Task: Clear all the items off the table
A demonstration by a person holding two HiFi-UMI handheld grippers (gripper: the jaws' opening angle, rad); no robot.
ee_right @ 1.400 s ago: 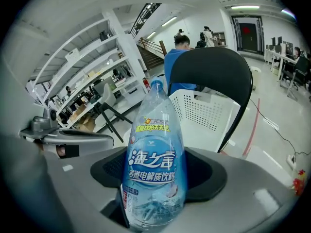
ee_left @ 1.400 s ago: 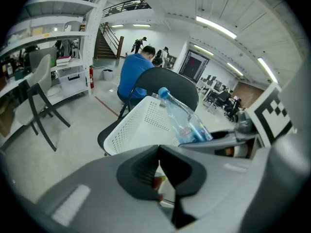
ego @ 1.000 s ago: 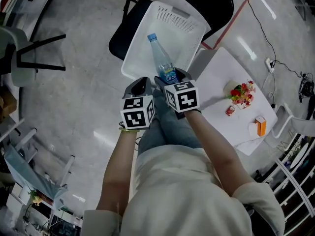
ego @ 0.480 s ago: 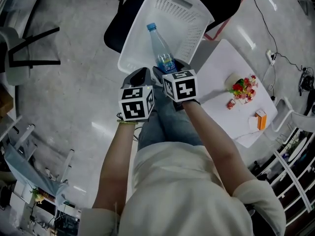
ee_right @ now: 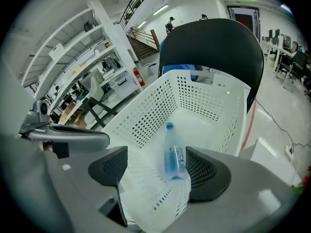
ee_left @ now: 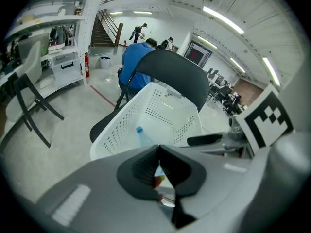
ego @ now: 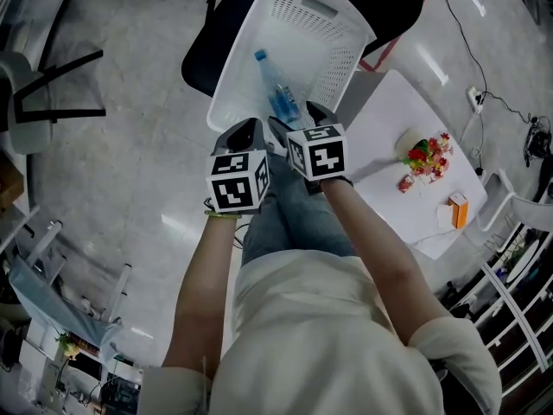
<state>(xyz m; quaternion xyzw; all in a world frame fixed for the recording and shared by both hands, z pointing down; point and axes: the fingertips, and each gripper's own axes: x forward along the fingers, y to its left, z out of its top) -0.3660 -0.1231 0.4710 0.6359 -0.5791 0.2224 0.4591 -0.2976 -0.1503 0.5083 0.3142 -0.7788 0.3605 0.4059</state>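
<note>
Your right claw [ee_right: 156, 171] has just been spreading — the bottle [ee_right: 173, 154] shows between its jaws, gripped by neither, down in the white basket [ee_right: 146, 115]. Your left claw [ee_left: 159, 169] is pressed together.

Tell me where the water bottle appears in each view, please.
Head view: water bottle upper centre, inside the white basket.
Left gripper view: water bottle near centre.
Right gripper view: water bottle lower centre.
Shared landmark: the white basket.
</note>
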